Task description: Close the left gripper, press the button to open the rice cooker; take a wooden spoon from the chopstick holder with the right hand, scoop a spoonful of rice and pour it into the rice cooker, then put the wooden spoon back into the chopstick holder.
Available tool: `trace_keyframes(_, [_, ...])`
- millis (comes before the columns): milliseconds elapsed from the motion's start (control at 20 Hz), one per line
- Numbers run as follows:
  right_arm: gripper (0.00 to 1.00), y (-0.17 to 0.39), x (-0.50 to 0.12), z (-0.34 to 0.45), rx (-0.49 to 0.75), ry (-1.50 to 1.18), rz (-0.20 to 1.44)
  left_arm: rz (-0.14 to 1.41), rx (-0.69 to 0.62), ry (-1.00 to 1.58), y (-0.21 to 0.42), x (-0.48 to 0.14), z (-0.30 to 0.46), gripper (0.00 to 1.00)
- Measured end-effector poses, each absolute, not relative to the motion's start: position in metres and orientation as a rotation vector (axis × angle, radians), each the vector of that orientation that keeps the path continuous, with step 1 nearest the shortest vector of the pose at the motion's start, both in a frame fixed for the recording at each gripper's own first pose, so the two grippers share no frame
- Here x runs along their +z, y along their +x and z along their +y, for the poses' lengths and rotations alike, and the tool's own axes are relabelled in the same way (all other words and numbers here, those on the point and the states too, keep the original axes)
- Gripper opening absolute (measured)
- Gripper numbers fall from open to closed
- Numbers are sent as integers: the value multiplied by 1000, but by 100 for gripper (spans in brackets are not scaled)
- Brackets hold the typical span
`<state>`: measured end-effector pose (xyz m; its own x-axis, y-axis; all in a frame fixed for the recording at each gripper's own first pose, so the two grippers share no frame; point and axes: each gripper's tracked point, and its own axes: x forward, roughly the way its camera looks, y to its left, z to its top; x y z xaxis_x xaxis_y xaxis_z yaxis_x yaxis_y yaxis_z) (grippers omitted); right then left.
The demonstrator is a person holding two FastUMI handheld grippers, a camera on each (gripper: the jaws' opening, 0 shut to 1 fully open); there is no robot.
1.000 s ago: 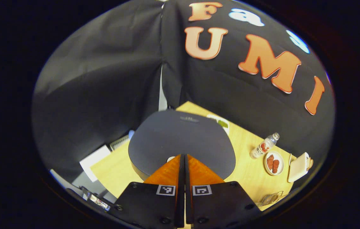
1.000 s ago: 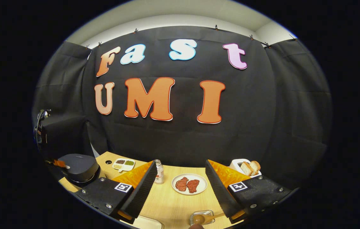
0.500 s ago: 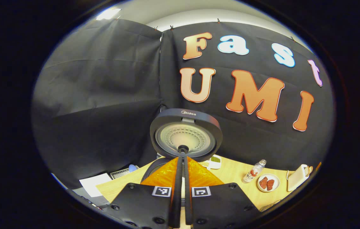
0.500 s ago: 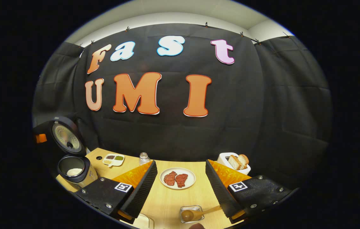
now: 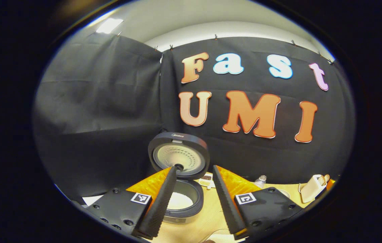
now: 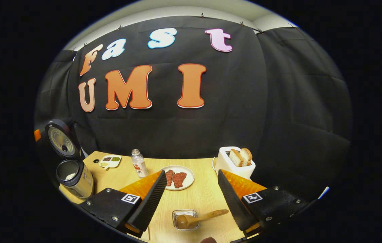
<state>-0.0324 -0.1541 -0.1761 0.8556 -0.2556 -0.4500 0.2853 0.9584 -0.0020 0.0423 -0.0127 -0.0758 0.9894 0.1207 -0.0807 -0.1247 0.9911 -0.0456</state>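
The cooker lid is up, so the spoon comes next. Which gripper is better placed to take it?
Right: the right gripper hangs open just above the wooden spoon, while the left gripper faces the rice cooker.

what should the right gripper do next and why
Probably lower the right gripper onto the wooden spoon and shut on its handle. The rice cooker lid already stands open, the right gripper is open and holds nothing, and the spoon rests in the clear chopstick holder just below its fingers.
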Motion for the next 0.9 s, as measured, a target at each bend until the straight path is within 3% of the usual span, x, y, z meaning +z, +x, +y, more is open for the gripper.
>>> trace_keyframes(50, [95, -34, -181, -157, -276, 73, 474, 48, 122, -31, 38, -69, -23, 72])
trace_keyframes(450, [95, -51, -250, -189, -219, 111, 602, -75, 142, 89, -14, -34, -70, 100])
trace_keyframes(550, [95, -54, -271, -196, -222, 124, 651, -84, 145, 105, -23, -29, -81, 100])
trace_keyframes(700, [95, -59, -285, -208, -233, 127, 671, -69, 140, 121, -25, -31, -92, 88])
trace_keyframes(900, [95, -67, -299, -219, -247, 139, 706, -64, 99, 122, -19, -31, -116, 93])
